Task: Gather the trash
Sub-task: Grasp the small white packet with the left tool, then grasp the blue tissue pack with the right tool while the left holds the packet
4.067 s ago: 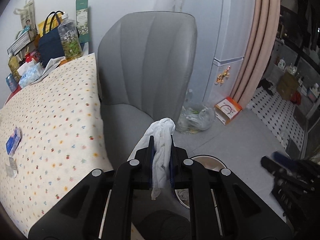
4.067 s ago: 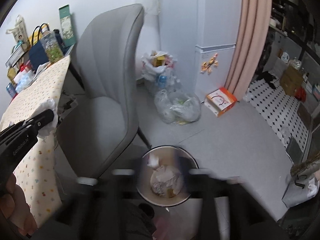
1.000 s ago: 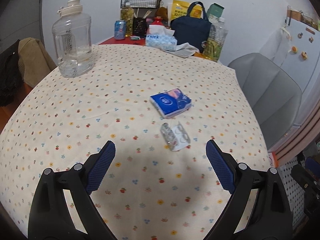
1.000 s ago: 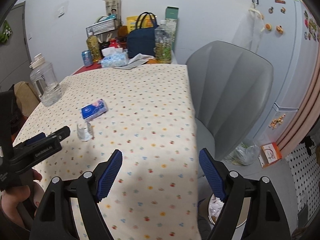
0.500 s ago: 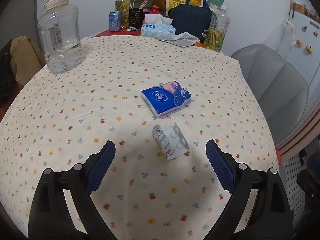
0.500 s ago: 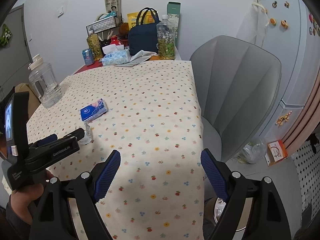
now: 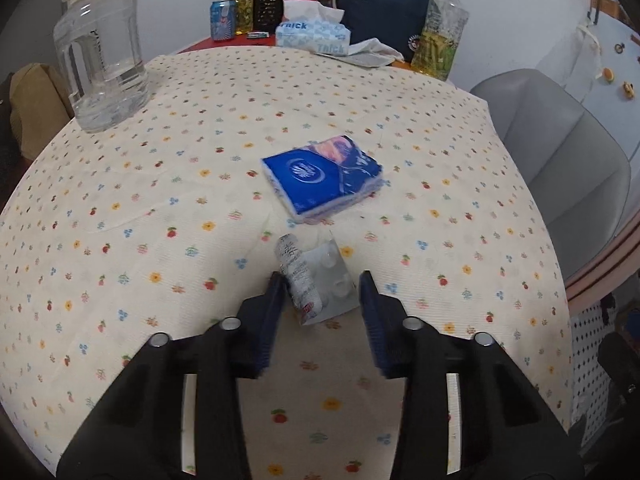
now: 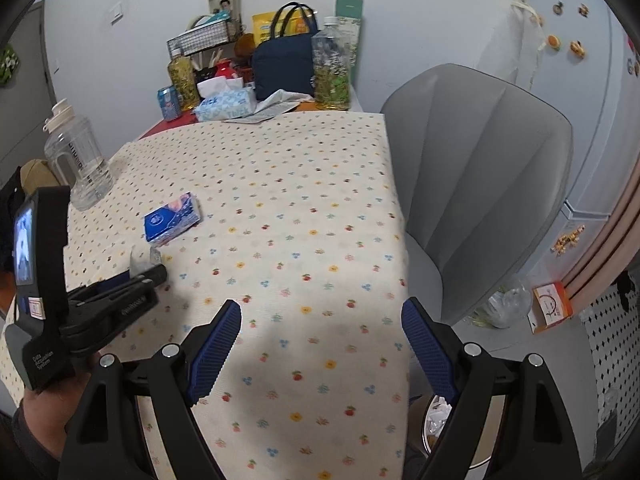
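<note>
A crumpled silver pill blister (image 7: 316,280) lies on the flowered tablecloth (image 7: 160,208), just in front of a blue tissue pack (image 7: 322,174). My left gripper (image 7: 322,292) is low over the table with its jaws partly closed on either side of the blister; its left pad (image 7: 276,292) nearly touches it. In the right wrist view the left gripper (image 8: 150,274) sits at the blister (image 8: 140,258). My right gripper (image 8: 322,320) is open and empty above the table's near edge. A trash bin (image 8: 436,416) with white tissue stands on the floor, below right.
A large clear water jug (image 7: 102,50) stands at the table's left. A tissue box (image 7: 314,36), navy bag (image 7: 384,4), bottles and a can crowd the far end. A grey chair (image 8: 476,184) stands right of the table. A clear bag and orange box (image 8: 550,306) lie on the floor.
My left gripper dropped the white tissue earlier, then moved forward and down over the table. Its jaws have narrowed around the blister. The right gripper stays open and shifted slightly.
</note>
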